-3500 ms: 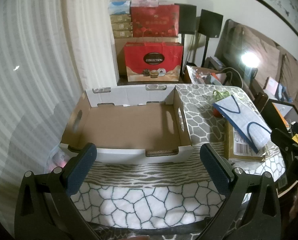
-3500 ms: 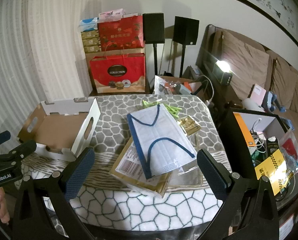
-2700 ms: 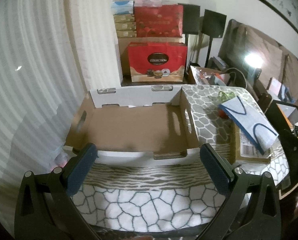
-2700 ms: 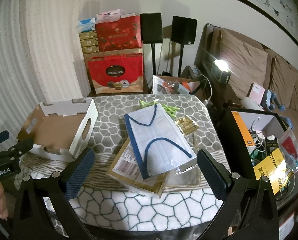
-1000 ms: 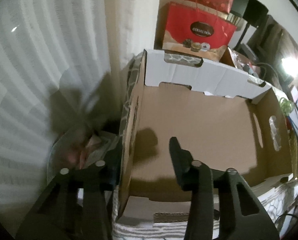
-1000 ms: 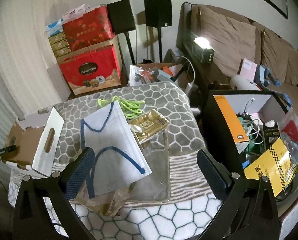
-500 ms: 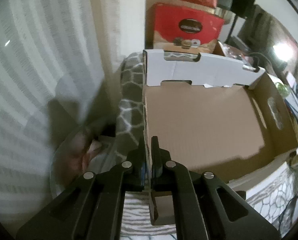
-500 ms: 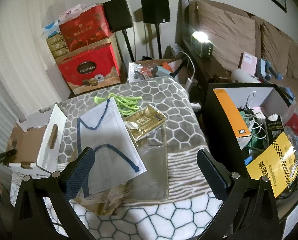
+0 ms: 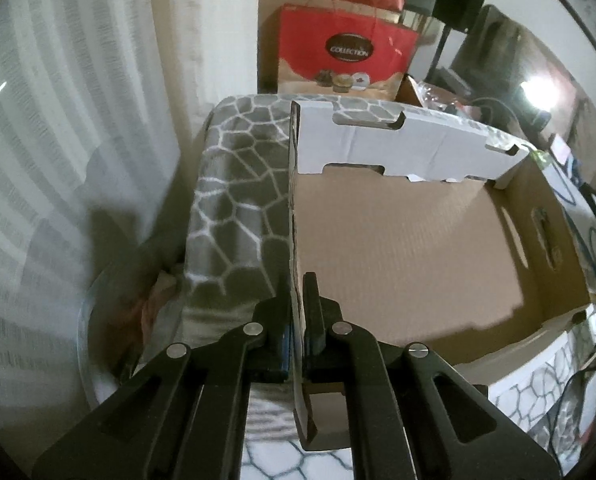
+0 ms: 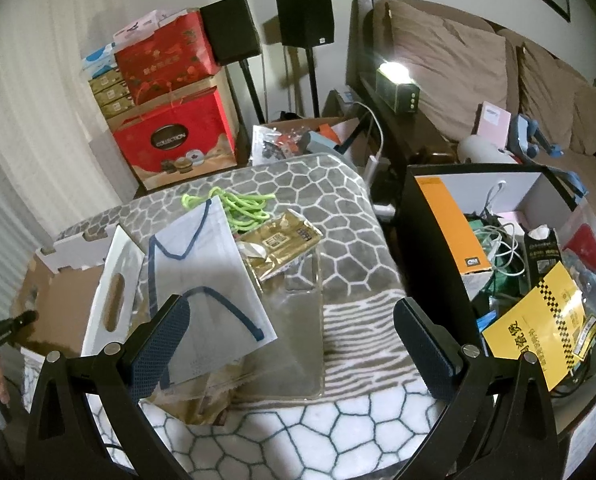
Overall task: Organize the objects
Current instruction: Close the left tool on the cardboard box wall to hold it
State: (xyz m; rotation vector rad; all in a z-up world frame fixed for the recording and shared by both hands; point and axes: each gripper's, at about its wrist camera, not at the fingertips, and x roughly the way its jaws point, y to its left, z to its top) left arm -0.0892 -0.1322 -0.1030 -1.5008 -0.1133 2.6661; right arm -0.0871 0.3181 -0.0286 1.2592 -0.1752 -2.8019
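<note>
A shallow cardboard tray [image 9: 410,248] with white outer walls lies on the patterned blanket. My left gripper [image 9: 297,292] is shut on the tray's left wall, one finger on each side. In the right wrist view the same tray [image 10: 70,304] sits at the left, with the left gripper [image 10: 22,320] at its edge. My right gripper [image 10: 290,336] hangs open above the blanket, nothing between its fingers. Under it lie a white pouch with blue trim [image 10: 206,280], a gold packet [image 10: 282,244], a clear plastic sleeve [image 10: 294,328], a brown parcel [image 10: 206,392] and a green cord [image 10: 238,208].
A black box [image 10: 494,248] full of cables and packets stands right of the table. Red gift bags [image 10: 174,144] and stacked boxes are behind, with speakers [image 10: 230,36] and a sofa [image 10: 458,68]. A curtain [image 9: 58,160] hangs left of the tray.
My left gripper closed onto the tray's left wall and shifted it sideways, baring more blanket on the left. The right gripper barely moved.
</note>
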